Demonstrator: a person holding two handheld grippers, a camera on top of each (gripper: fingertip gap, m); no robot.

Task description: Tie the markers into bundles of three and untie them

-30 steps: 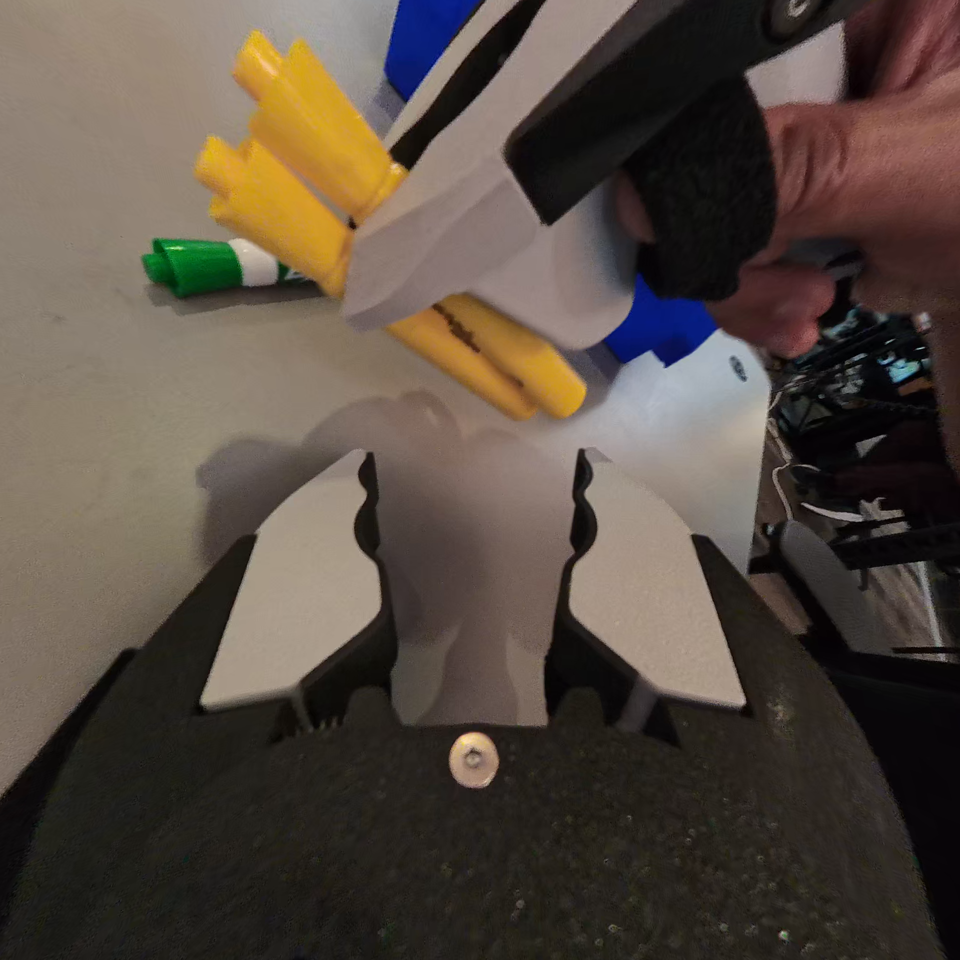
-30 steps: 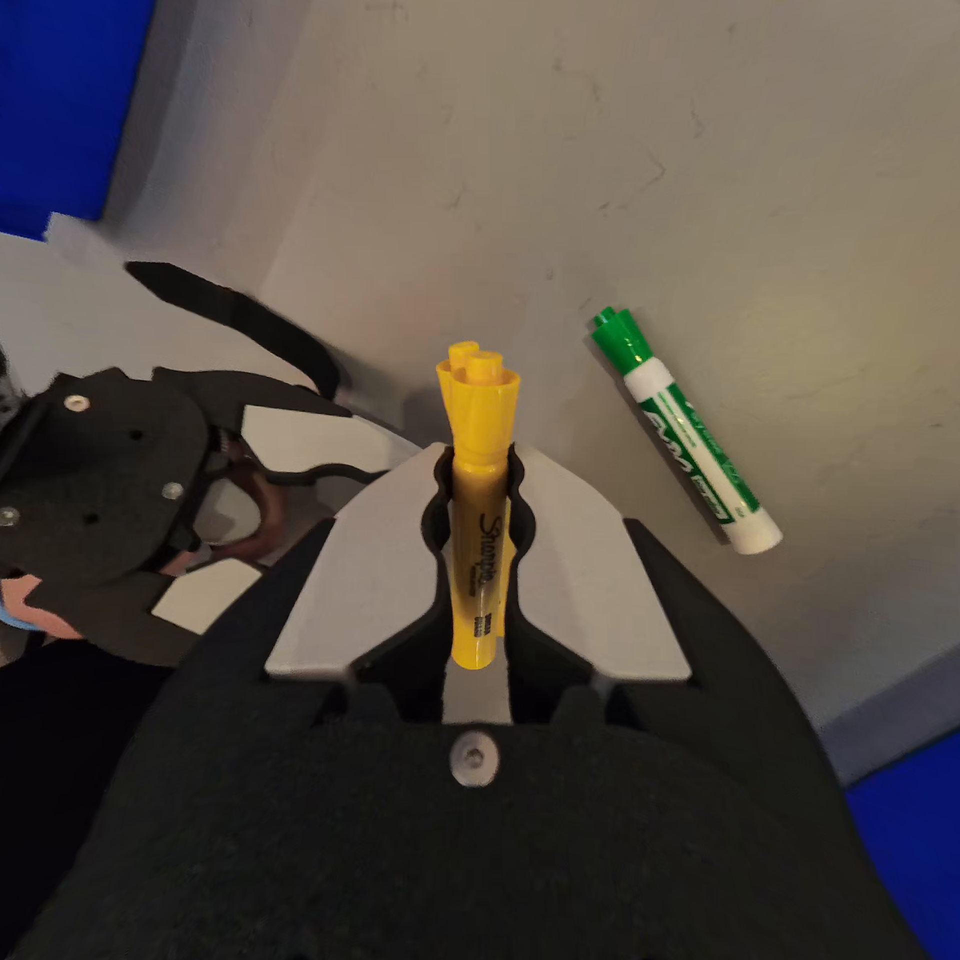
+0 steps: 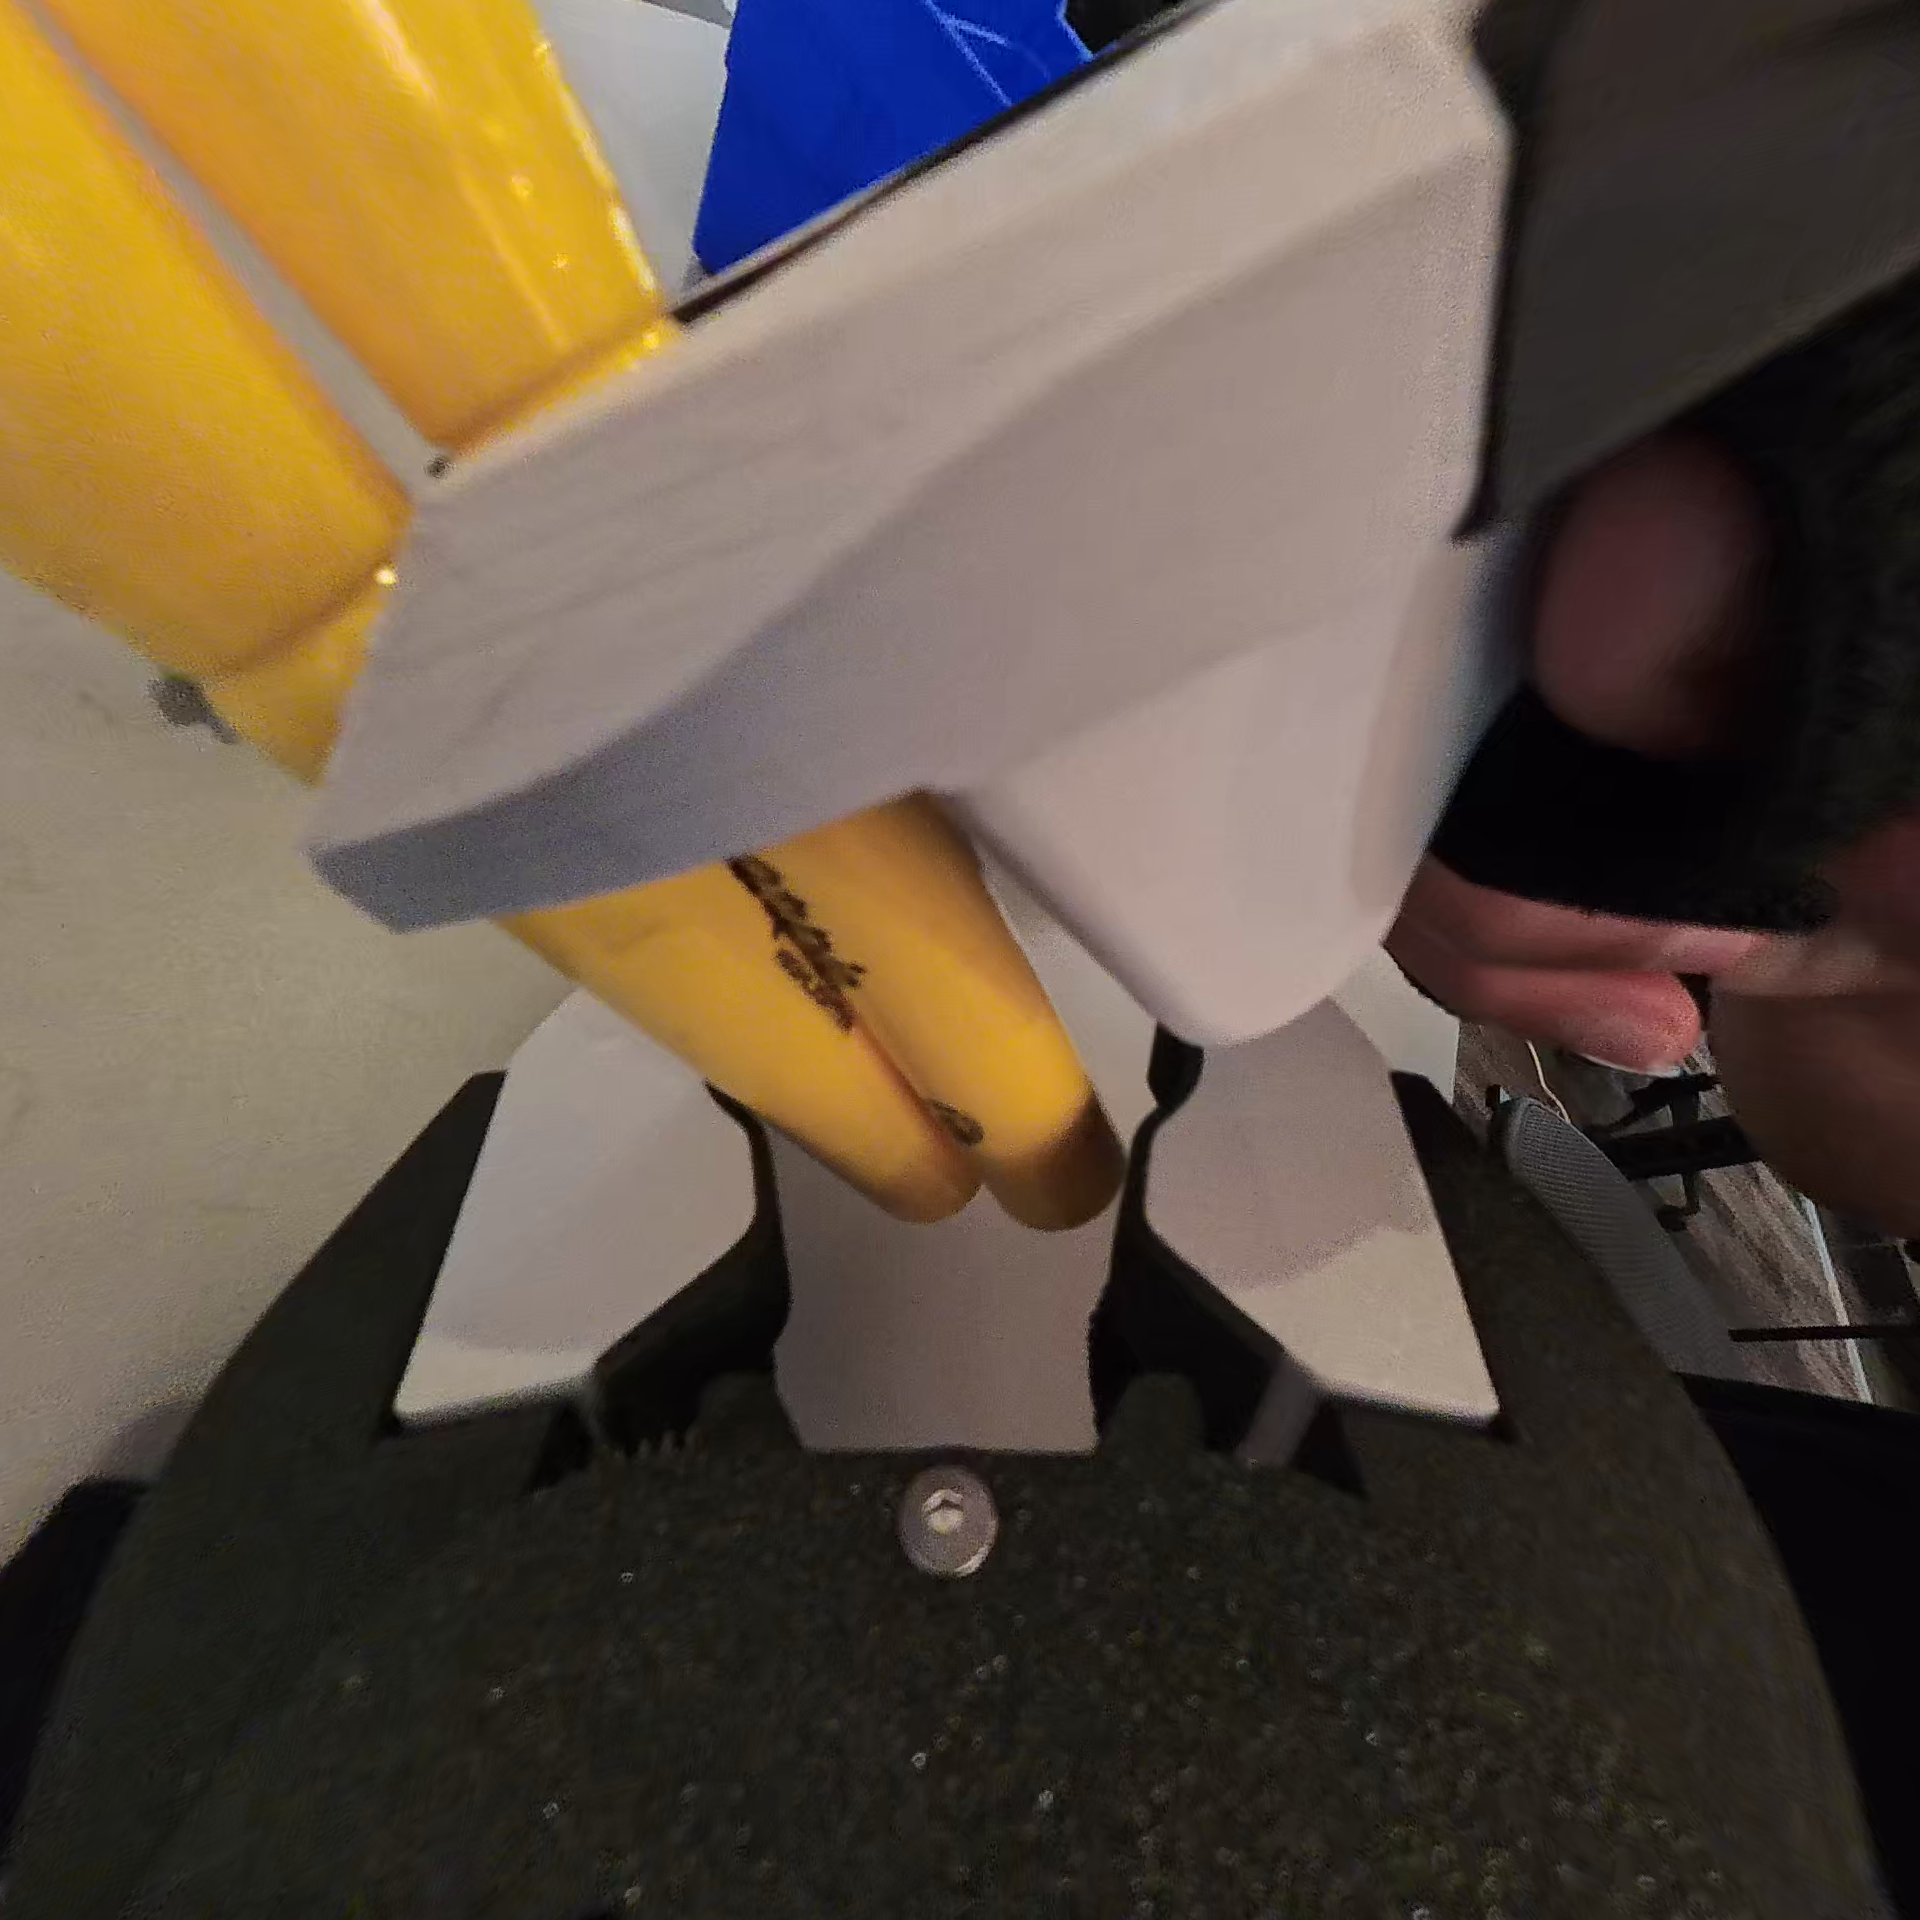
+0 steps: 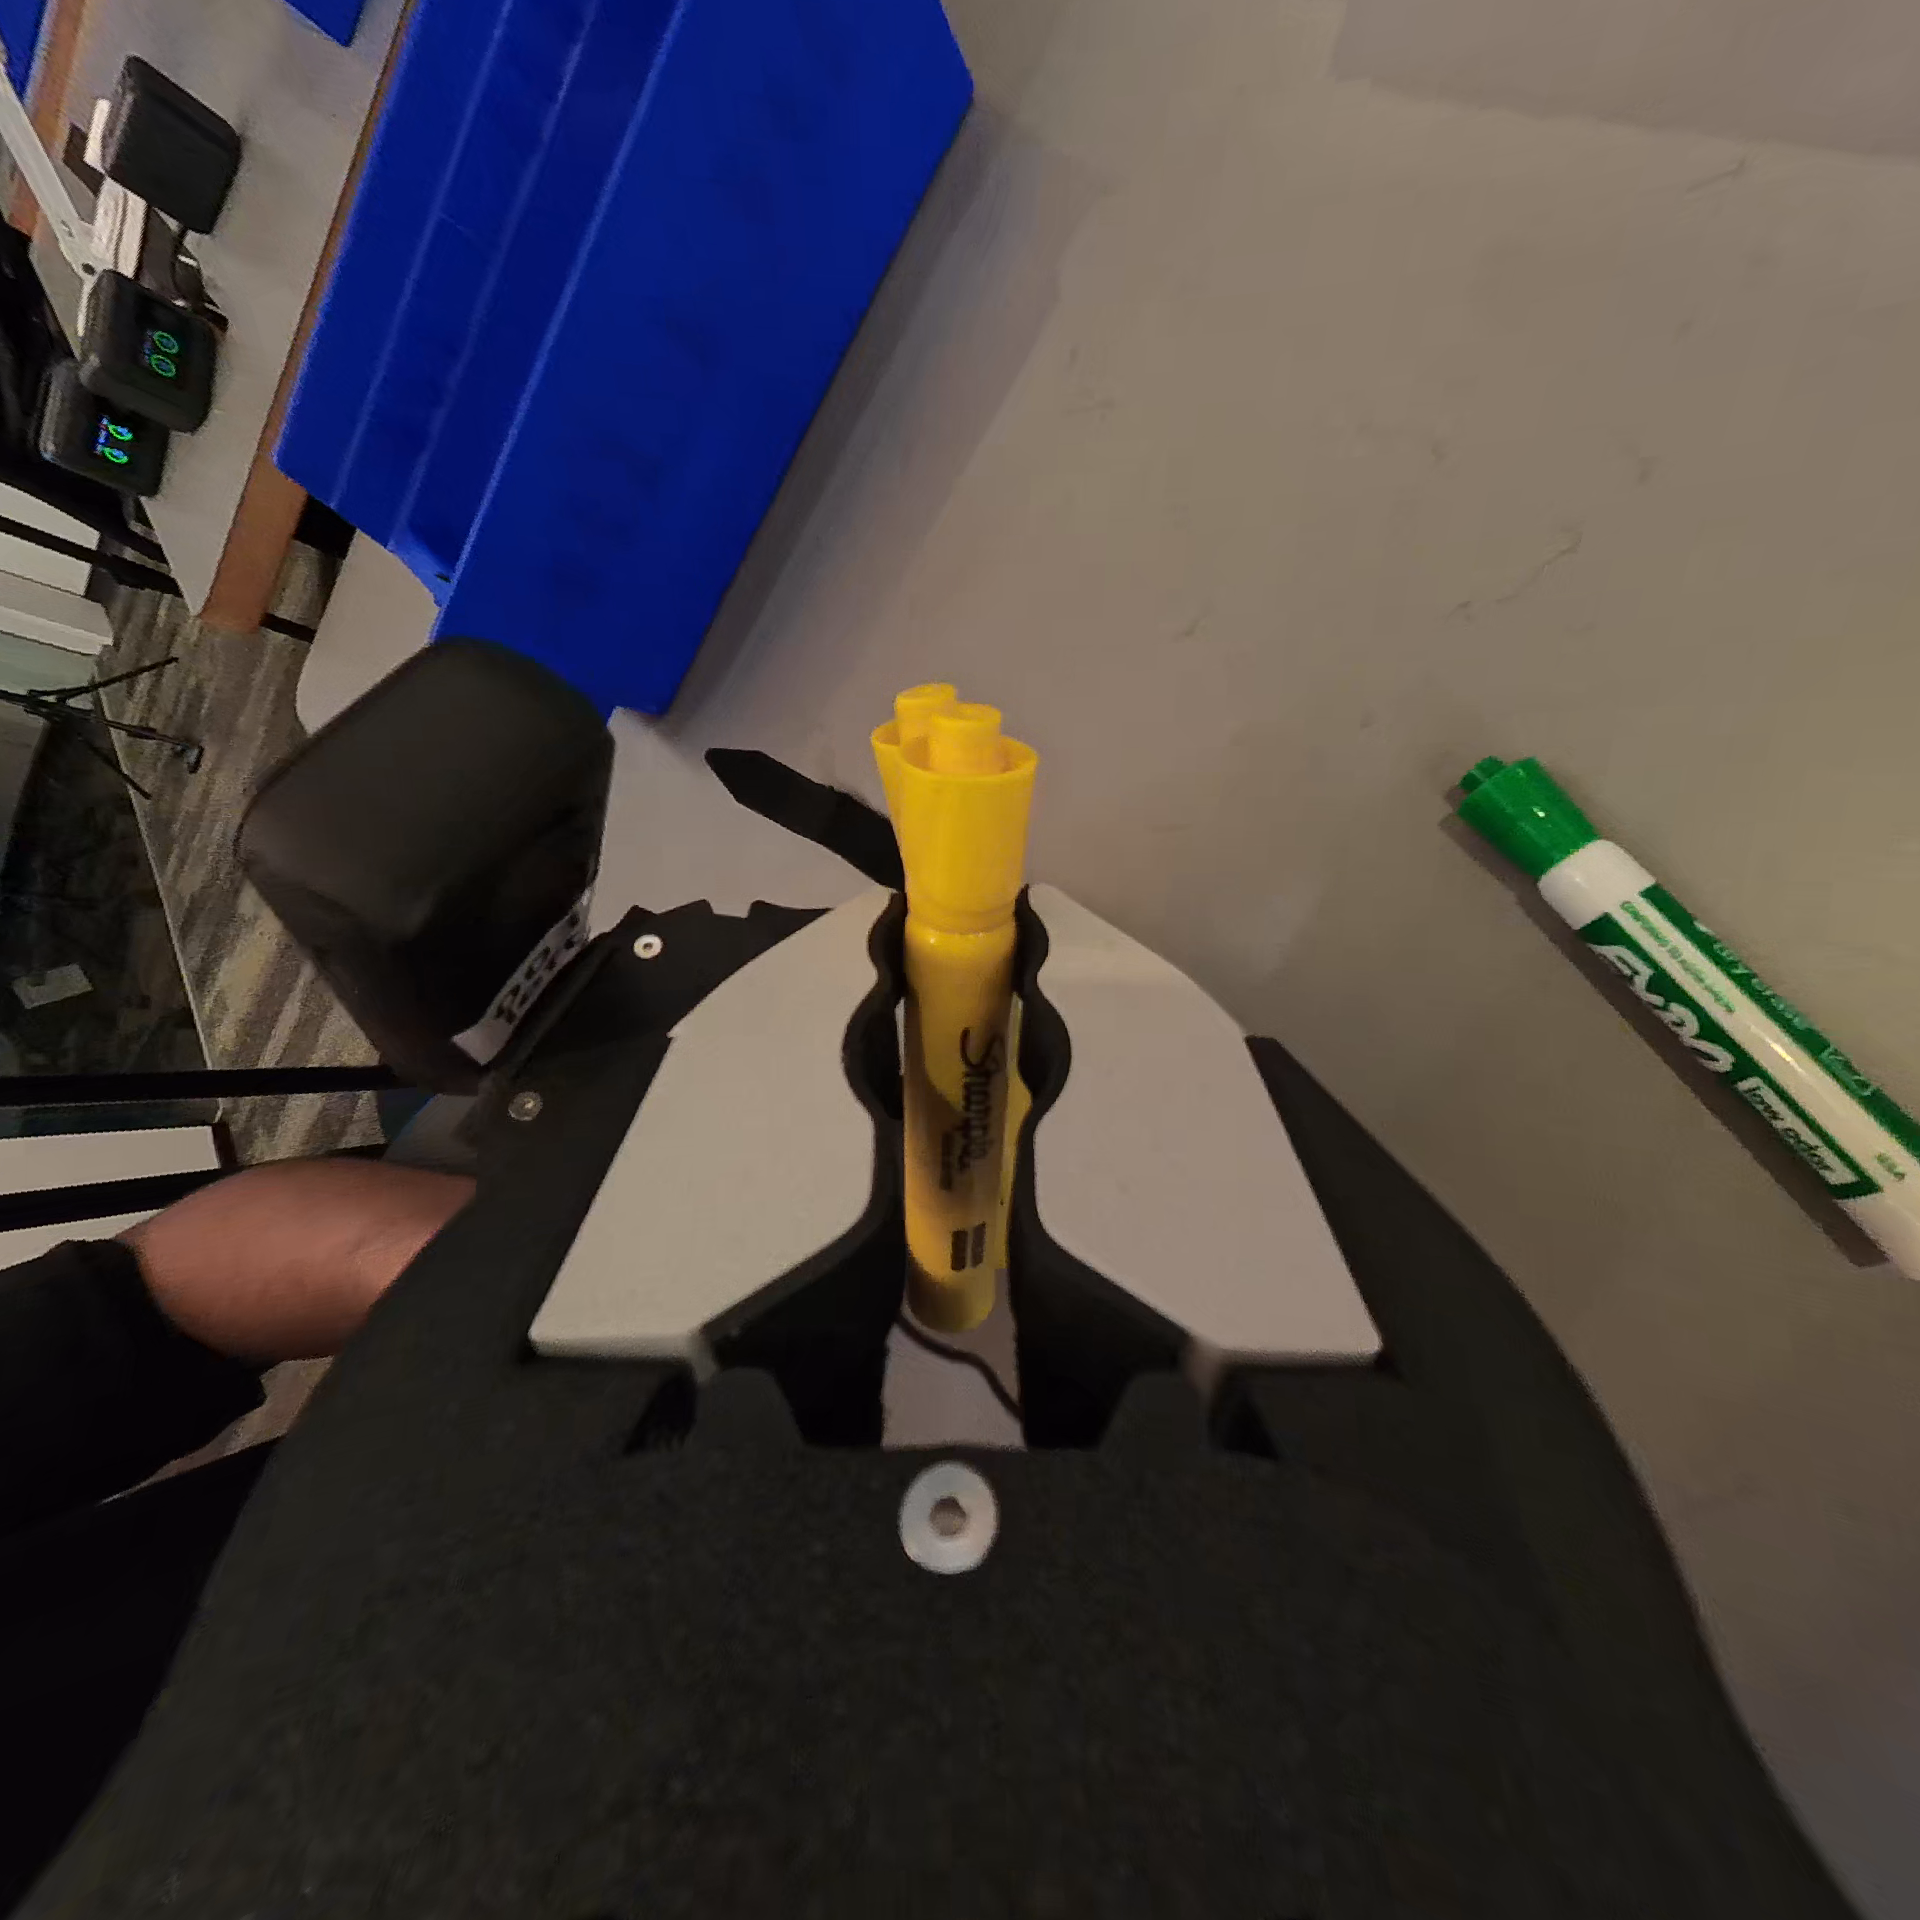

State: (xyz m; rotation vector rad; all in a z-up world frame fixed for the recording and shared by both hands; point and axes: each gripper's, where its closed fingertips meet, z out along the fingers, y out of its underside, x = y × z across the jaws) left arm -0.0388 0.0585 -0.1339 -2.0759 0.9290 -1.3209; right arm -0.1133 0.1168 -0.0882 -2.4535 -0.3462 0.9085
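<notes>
My right gripper [image 4: 958, 902] is shut on yellow markers [image 4: 956, 1091]; two caps show beyond its fingertips, pointing away. In the left wrist view the same yellow markers [image 3: 894, 1060] fill the upper left, held under one white finger [image 3: 883, 582] of the right gripper. Their rear ends reach down between the fingers of my left gripper [image 3: 948, 1117], which is open and not touching them. A green marker [image 4: 1704, 1018] lies loose on the table to the right. A black strap [image 4: 790, 800] lies on the table just behind the yellow caps.
A blue bin [image 4: 644, 343] stands on the grey table [image 4: 1403, 416] at the upper left, and shows in the left wrist view [image 3: 873, 114] too. The left gripper's black body [image 4: 436, 862] and a hand are left of my right gripper. The table edge and floor lie beyond. Spacing between my two grippers at the tips: around 10 centimeters. The black strap [image 4: 790, 800] sits 15 centimeters or so from the ends of my right fingers.
The right gripper with the yellow markers has come much closer to the left gripper, and the marker ends now sit between its open fingers. The right view has swung toward the blue bin.
</notes>
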